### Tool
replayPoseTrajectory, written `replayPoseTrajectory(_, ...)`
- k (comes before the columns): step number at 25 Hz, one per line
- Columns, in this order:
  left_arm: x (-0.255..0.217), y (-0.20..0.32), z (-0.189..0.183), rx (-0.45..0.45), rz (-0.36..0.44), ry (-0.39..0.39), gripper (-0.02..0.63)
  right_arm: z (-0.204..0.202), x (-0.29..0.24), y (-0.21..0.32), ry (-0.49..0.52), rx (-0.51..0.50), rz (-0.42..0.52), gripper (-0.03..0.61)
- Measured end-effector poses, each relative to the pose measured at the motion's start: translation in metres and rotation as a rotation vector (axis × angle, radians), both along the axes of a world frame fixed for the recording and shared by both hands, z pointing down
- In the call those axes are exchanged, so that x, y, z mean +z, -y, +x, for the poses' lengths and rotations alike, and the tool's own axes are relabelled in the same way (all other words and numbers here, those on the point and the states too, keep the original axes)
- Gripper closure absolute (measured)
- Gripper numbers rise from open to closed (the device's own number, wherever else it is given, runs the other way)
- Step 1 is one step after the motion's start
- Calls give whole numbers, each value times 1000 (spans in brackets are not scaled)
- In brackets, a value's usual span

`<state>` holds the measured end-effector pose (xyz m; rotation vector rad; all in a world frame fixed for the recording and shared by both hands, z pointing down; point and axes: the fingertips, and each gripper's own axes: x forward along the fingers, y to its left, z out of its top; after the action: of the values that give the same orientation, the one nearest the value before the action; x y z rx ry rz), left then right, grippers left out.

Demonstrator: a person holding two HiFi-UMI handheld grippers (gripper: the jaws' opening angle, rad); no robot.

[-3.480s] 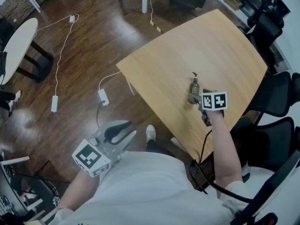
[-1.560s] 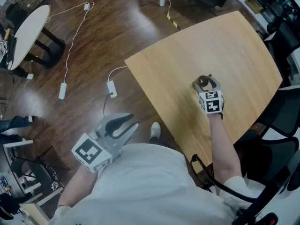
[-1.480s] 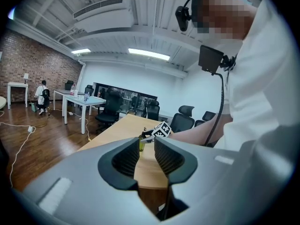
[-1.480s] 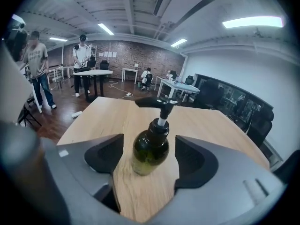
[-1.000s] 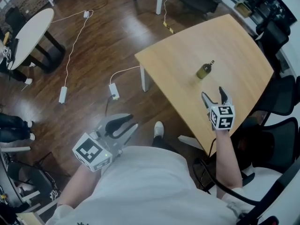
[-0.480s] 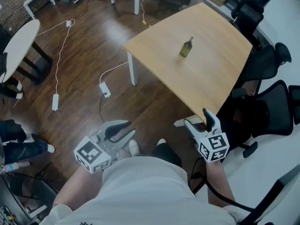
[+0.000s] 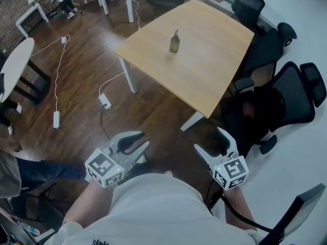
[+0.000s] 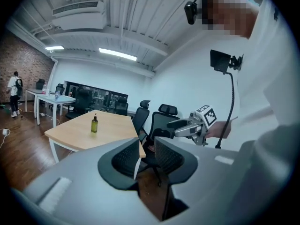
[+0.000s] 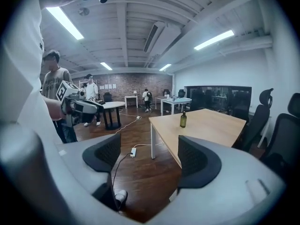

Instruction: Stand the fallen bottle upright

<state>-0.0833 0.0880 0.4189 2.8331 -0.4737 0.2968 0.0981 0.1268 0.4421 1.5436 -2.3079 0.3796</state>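
Far from both tools, the bottle [image 7: 174, 41] stands upright on the wooden worktop [image 7: 214, 60], toward the far left part of that surface. The left hand-held gripper [image 7: 138, 140] is held low at the near left, above the dark wood floor [image 7: 76, 86]. Its jaws are released, with only a narrow gap and nothing between them. The right hand-held gripper [image 7: 209, 141] is held at the near right, on the near side of the worktop's nearest corner. Its jaws are spread wide and empty. Each gripper's own view shows the bottle small in the distance beyond its jaws. Black office chairs [image 7: 288, 93] crowd the worktop's right edge. A white power strip [image 7: 104, 102] with its cable lies on the floor to the left.
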Motion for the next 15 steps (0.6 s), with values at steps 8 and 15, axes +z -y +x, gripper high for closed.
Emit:
replayPoseTrajectory(8, 1, -84, 42, 65, 8, 25, 515, 15, 1, -75, -10, -13, 11, 192)
replayPoseTrajectory(15, -1, -101, 34, 45, 29, 48, 515, 6, -6, -87, 5, -30, 49, 192)
